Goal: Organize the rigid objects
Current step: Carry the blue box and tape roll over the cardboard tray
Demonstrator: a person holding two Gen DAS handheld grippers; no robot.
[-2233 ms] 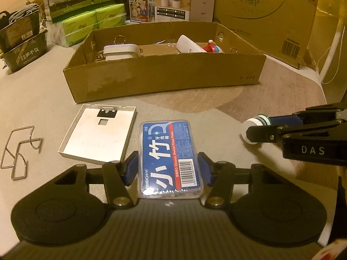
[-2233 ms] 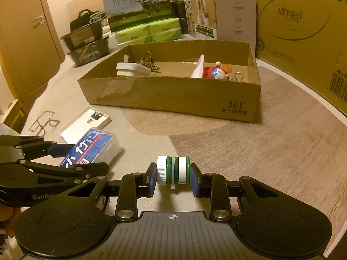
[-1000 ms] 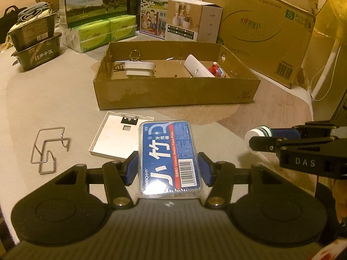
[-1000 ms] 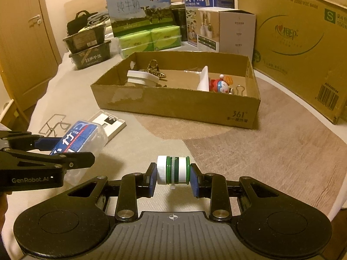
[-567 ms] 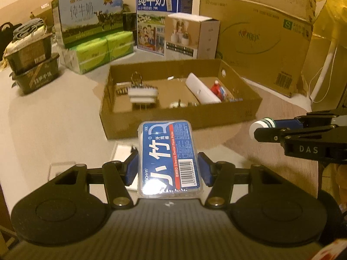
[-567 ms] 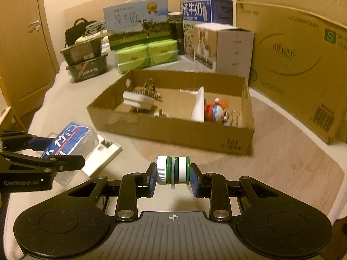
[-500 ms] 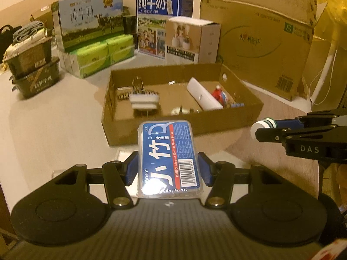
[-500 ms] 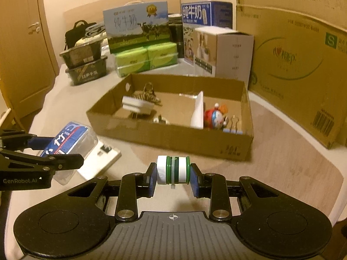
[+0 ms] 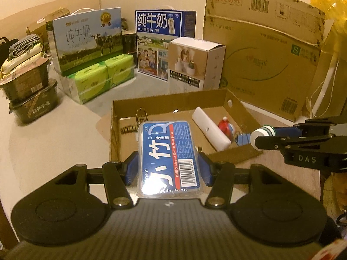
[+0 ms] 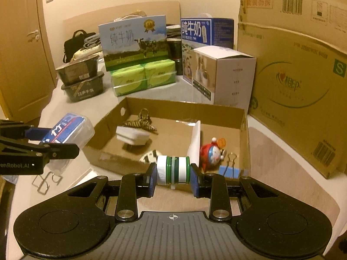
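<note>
gripping a blue-labelled floss pick case (image 9: 169, 158) by its long sides, the left tool (image 9: 168, 169) is hovering over the near wall of the open cardboard box (image 9: 115, 134). the right tool (image 10: 172, 178) is clenching a small white and green spool (image 10: 172, 170) end to end, also just above the box's near wall. inside the box, a white plug adapter (image 10: 132, 136) and a striped hair clip (image 10: 141, 124) are lying toward its left end, a white case (image 9: 211, 130) is leaning near its middle, and a red and blue figurine (image 10: 212, 151) and a blue binder clip (image 10: 229, 169) are sitting at its right end. a bent wire piece (image 10: 46, 181) is lying on the desk (image 10: 292, 173) left of the box.
</note>
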